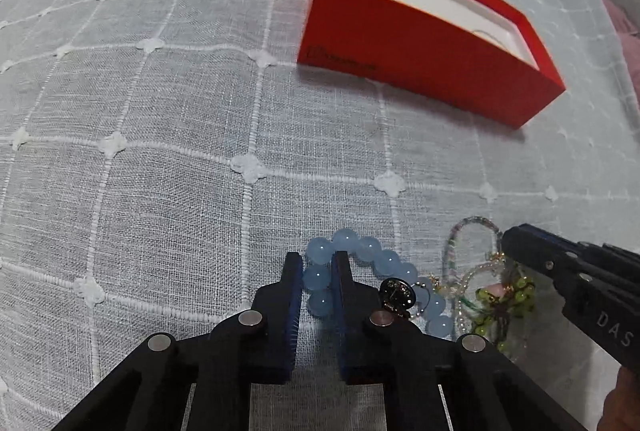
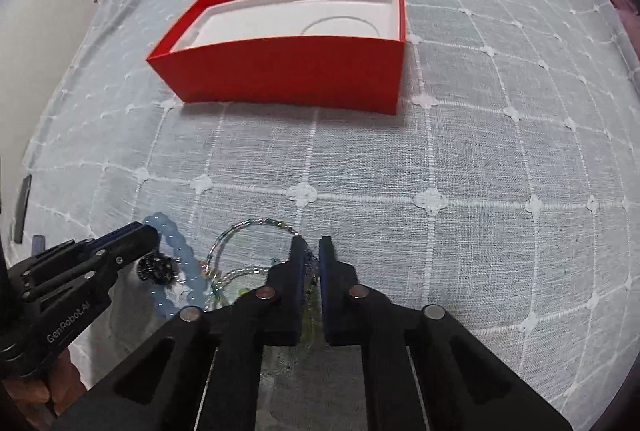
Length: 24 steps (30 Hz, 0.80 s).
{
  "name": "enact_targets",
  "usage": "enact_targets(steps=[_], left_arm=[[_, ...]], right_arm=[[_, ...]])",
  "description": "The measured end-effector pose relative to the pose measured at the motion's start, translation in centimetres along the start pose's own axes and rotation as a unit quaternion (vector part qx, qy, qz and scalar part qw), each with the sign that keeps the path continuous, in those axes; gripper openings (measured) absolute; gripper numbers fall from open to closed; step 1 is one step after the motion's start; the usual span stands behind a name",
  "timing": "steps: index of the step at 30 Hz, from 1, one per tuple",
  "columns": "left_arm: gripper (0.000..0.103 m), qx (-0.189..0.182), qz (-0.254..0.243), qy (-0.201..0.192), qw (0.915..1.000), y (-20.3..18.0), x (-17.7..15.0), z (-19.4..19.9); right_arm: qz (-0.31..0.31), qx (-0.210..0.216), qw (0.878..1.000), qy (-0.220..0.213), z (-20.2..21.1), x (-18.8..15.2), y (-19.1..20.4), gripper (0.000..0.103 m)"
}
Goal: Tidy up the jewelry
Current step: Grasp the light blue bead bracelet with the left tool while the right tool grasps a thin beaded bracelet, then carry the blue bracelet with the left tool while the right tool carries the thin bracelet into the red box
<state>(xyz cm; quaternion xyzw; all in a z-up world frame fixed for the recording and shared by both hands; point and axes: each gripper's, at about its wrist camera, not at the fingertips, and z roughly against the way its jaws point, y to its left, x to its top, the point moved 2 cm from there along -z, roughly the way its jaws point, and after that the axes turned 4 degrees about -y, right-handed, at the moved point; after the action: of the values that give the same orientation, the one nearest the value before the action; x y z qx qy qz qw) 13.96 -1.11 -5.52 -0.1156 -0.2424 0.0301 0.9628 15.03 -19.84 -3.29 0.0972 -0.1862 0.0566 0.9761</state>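
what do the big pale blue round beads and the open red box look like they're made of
The pale blue round-bead bracelet: probably glass or polished stone, perhaps plastic; the beads are translucent, smooth and glossy. The open red rectangular box: matte cardboard, judging by its flat thin walls and crisp edges. Its white inner tray looks like moulded card or foam, with an impressed ring.

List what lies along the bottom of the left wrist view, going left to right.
Left gripper shut on the blue bead bracelet → black round charm → clear bead strand → green bead cluster → right gripper, coming in from the right edge.
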Motion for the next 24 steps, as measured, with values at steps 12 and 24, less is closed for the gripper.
enact_targets(steps=[12,24], left_arm=[[0.009,-0.047,-0.005,-0.046,0.9979,0.0,-0.1,4.2],[0.009,-0.112,-0.021,-0.082,0.9901,-1.4,0.0,8.2]], right_arm=[[0.016,0.033,0.998,-0.052,3.6,-0.1,1.0,0.003],[0.031,0.069,0.992,-0.100,7.1,0.2,2.6,0.003]])
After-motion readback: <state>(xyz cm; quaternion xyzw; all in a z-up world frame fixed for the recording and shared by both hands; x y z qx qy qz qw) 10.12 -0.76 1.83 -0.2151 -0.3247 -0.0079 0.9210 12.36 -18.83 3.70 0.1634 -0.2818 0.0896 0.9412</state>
